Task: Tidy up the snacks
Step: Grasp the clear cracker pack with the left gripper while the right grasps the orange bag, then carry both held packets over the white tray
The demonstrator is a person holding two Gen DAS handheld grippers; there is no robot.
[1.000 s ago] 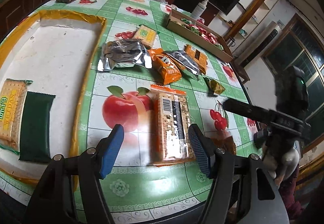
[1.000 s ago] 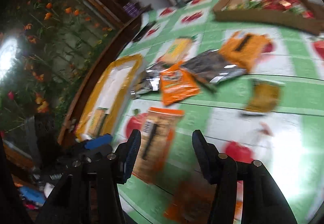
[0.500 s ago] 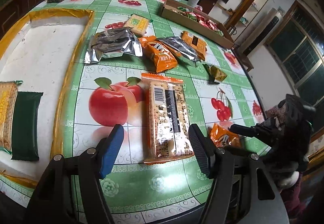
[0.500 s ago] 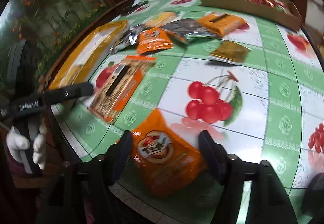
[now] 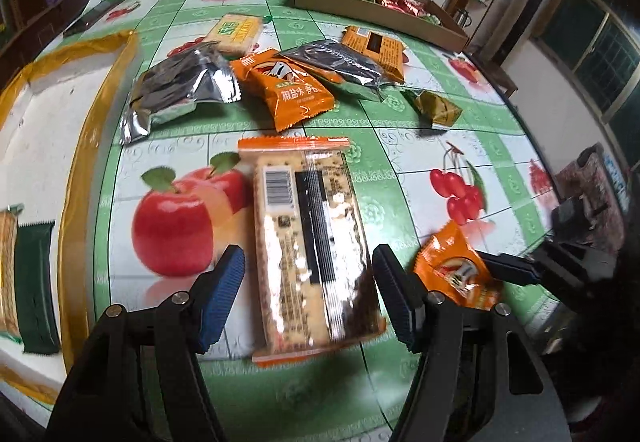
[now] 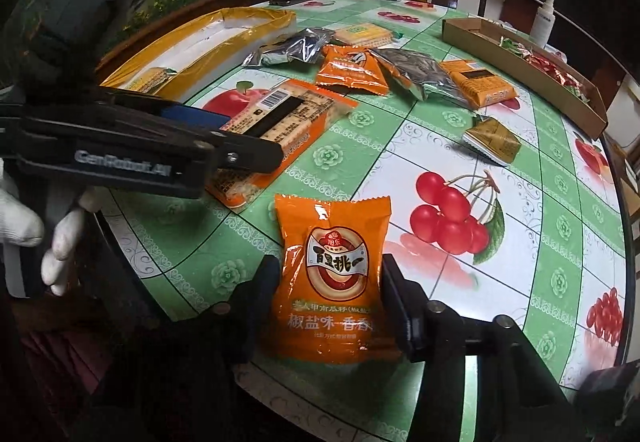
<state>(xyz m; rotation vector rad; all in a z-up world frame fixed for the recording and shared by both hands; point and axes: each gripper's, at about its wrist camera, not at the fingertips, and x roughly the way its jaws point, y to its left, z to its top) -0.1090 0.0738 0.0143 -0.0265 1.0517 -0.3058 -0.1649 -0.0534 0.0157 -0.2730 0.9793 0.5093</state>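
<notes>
Right claw [image 6: 330,306] nearer, packet's [image 6: 332,282] base hidden

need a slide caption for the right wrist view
Right tool straddles an orange seed packet at the table edge; left tool over cracker pack.

Green packet [image 5: 35,287] partly off-frame
</notes>
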